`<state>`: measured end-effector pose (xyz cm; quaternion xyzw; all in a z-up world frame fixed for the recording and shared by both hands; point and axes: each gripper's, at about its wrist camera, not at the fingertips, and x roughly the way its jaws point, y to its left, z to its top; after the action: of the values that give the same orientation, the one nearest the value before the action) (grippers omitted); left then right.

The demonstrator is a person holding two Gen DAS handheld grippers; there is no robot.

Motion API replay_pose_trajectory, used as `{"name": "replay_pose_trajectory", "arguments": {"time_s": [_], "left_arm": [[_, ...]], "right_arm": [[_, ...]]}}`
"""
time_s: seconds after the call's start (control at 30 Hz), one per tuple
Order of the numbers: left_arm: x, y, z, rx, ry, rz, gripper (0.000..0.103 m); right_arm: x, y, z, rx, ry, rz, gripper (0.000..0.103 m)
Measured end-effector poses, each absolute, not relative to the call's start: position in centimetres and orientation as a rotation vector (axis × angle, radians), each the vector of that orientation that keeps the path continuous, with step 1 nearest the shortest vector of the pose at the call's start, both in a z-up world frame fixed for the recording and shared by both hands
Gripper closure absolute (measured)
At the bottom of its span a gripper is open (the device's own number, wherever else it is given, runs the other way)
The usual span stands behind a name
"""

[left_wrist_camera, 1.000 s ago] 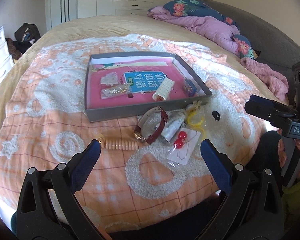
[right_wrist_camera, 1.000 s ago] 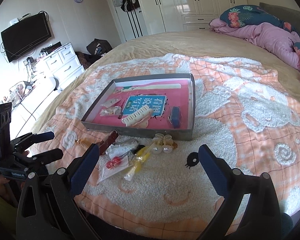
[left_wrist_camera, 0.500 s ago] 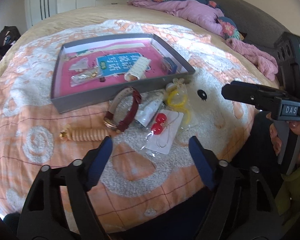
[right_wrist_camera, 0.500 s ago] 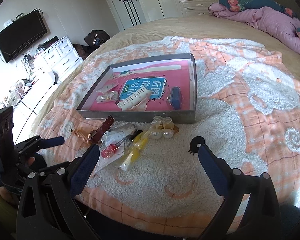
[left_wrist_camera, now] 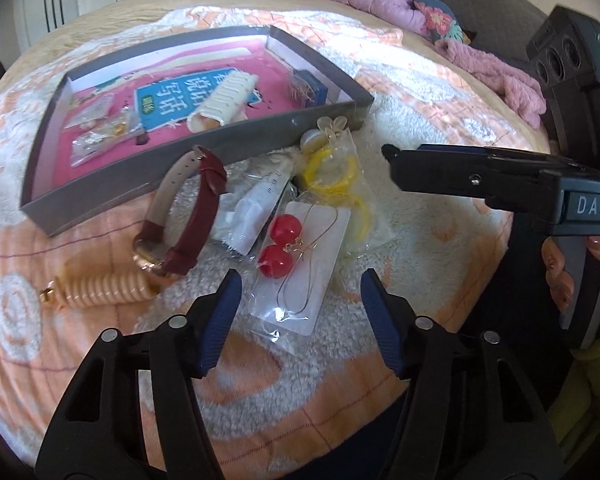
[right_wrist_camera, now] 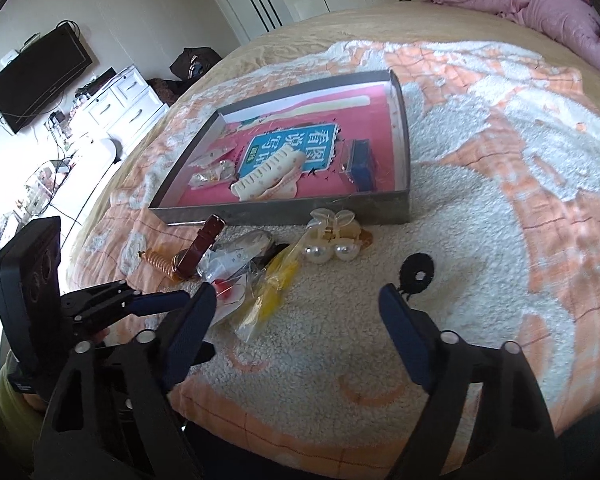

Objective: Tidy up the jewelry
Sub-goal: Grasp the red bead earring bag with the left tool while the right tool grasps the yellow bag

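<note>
My closing left gripper (left_wrist_camera: pixel 298 298) straddles the bagged red-ball earring card (left_wrist_camera: pixel 300 268), its length pointing away from me; right gripper (right_wrist_camera: pixel 296 312), lettered "DAS", narrows on nothing.

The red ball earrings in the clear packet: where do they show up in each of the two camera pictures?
Left wrist view: red ball earrings at centre, just beyond the left tool's blue fingertips.
Right wrist view: only a red glimpse, lower left, beside the near blue fingertip.
Shared landmark: the grey tray behind the pile.
</note>
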<state>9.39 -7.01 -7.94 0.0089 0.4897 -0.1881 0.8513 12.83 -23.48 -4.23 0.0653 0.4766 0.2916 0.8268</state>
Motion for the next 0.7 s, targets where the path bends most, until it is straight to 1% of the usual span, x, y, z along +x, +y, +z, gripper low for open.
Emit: {"name": "replay_pose_trajectory", "arguments": {"time_s": [0.03, 0.07, 0.1, 0.13, 0.17, 0.2, 0.27, 0.3, 0.43, 0.5, 0.6, 0.7], "left_arm": [[9.5, -7.0, -8.1, 0.023, 1.032, -0.394, 0.055], [9.7, -7.1, -8.4, 0.023, 1.039, -0.396, 0.06], [9.8, -7.0, -8.6, 0.018, 1.045, -0.398, 0.068], [10.0, -6.9, -8.8, 0.015, 1.046, -0.395, 0.073], [10.0, -6.8, -8.8, 0.013, 1.047, -0.394, 0.074], [10.1, -6.7, -8.8, 0.008, 1.045, -0.393, 0.078], [10.1, -6.4, -8.8, -0.003, 1.044, -0.393, 0.085], [10.2, -6.3, -8.8, -0.005, 1.043, -0.39, 0.091], [10.0, -5.7, -8.6, -0.023, 1.042, -0.388, 0.091], [10.0, -5.5, -8.4, -0.034, 1.036, -0.387, 0.09], [10.2, -5.5, -8.1, -0.05, 1.026, -0.394, 0.09], [10.3, -5.5, -7.9, -0.062, 1.017, -0.393, 0.091]], "right_arm": [[13.0, -23.4, -4.4, 0.153, 1.02, 0.631, 0.033], [13.2, -23.3, -4.7, 0.173, 1.032, 0.643, 0.038], [13.4, -23.2, -4.9, 0.191, 1.043, 0.652, 0.043], [13.7, -23.2, -5.3, 0.213, 1.059, 0.662, 0.045], [13.9, -23.1, -5.6, 0.229, 1.071, 0.669, 0.048], [14.1, -23.0, -5.8, 0.239, 1.079, 0.674, 0.053], [14.6, -22.7, -6.3, 0.257, 1.102, 0.681, 0.057], [14.7, -22.6, -6.5, 0.267, 1.11, 0.684, 0.061], [15.3, -21.8, -7.3, 0.28, 1.139, 0.704, 0.071], [15.3, -21.4, -7.6, 0.273, 1.145, 0.714, 0.078], [15.3, -21.5, -7.9, 0.288, 1.142, 0.724, 0.082], [15.1, -22.0, -7.4, 0.282, 1.119, 0.717, 0.084]]}}
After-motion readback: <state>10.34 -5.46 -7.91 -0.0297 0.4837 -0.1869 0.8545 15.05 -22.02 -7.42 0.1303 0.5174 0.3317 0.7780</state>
